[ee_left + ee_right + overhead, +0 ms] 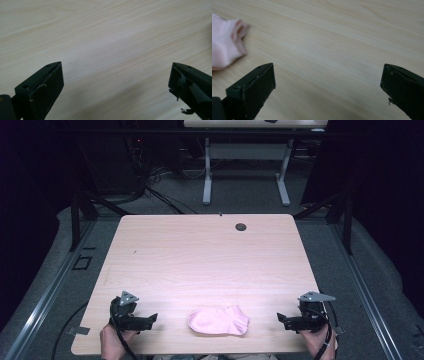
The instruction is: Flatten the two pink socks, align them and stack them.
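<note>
A pink sock (218,320) lies flat on the pale wooden table (205,255), close to the near edge and roughly midway between the two grippers, touching neither. It rests crosswise, its rounded toe toward the person's left and its open cuff toward the right. The left gripper (150,318) sits low over the near left corner of the table, held in a hand (112,342) that comes up from below the edge, its tips pointing inward toward the sock but stopping a little short of it. The right gripper (283,319) mirrors it at the near right, its tips also turned inward and apart from the sock (the gap on this side looks slightly wider). In the left gripper view the two black jaws stand wide apart with nothing but bare wood grain between them, so that tool is spread and empty. The right gripper view tells the same: jaws far apart, empty, plain tabletop between them, and the sock's ribbed cuff (238,28) showing off at the upper left edge, well clear of the nearer jaw. A grey three-cornered plate (316,296) tops the right gripper, and a cable trails down from each. Toward the far edge of the table there is a small dark round hole (241,227); beyond it, on the grey floor, stands a second table's white frame (207,175).
</note>
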Available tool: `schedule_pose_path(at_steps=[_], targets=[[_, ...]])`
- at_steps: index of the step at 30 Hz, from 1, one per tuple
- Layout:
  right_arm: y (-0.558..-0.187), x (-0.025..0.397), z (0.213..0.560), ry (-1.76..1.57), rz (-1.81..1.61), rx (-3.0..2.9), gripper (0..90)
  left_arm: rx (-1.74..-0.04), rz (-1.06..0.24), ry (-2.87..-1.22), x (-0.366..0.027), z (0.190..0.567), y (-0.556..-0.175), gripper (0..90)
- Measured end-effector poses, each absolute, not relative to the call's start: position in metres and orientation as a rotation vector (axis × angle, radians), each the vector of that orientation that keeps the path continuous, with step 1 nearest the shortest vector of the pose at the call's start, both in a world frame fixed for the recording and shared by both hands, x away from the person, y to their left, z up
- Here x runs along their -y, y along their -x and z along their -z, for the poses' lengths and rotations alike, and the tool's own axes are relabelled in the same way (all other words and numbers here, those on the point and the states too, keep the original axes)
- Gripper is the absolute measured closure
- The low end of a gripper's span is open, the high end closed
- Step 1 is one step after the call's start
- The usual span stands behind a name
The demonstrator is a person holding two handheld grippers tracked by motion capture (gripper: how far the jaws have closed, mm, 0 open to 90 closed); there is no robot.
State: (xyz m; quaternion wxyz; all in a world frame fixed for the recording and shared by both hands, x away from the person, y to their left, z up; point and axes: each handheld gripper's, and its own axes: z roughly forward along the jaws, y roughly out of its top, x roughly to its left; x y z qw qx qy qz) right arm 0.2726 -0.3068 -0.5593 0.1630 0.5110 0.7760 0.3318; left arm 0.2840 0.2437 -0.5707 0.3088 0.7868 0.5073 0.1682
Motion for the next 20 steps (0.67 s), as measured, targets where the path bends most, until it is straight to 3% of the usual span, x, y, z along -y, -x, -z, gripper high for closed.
schedule_pose_path(at_steps=[7, 20], targets=[[-0.280, 0.319, 0.584, -1.498, -0.853, -2.164, 0.0, -1.372, -0.514, -2.052, -0.254, 0.588, -0.289, 0.0], [-0.285, 0.328, 0.590, -1.479, -0.875, -2.081, 0.0, -1.313, -0.547, -2.030, -0.260, 0.593, -0.300, 0.0]])
